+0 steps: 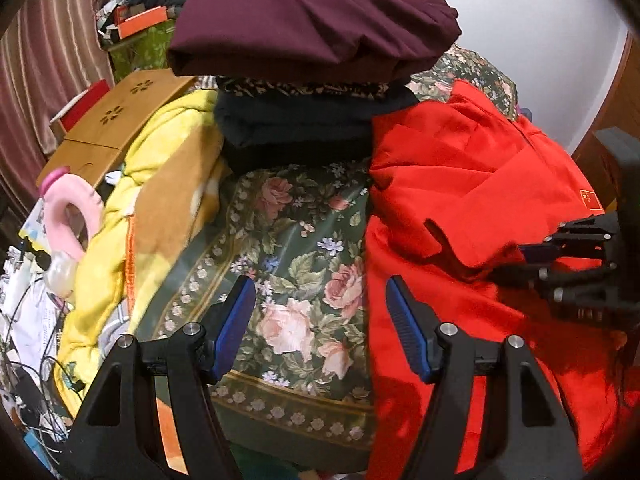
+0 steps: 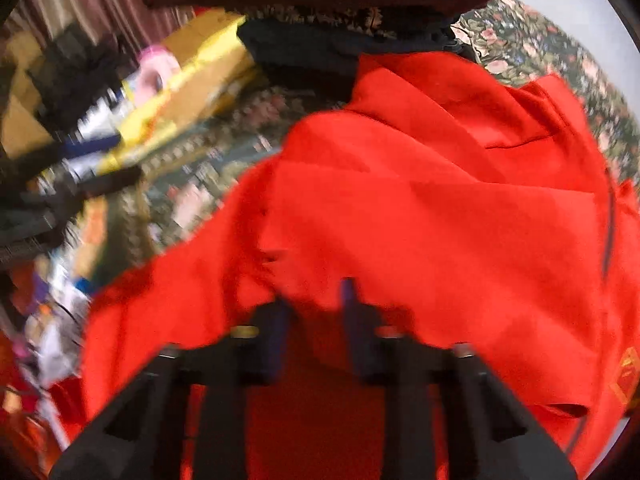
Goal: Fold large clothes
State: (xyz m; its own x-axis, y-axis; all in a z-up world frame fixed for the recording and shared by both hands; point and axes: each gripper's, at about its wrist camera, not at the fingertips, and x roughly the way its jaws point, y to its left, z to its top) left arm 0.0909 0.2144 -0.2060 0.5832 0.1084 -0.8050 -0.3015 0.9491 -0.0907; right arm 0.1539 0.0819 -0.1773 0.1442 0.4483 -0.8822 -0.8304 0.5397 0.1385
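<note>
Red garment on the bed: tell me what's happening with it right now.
A person is folding the red garment on a floral bedspread with two handheld grippers. The right gripper has its jaws at a bunched fold of the fabric, though blur hides whether they are clamped. The left gripper hovers open over the bedspread, holding nothing. A stack of folded clothes sits behind.

The right wrist view is smeared by motion blur. There the right tool [image 2: 316,316] has red cloth [image 2: 420,208] bunched over its fingertips, so whether they pinch it cannot be told. The clutter [image 2: 52,304] off the bed's left edge is unreadable. In the left wrist view, the red cloth [image 1: 472,184] runs off the frame's lower right.
</note>
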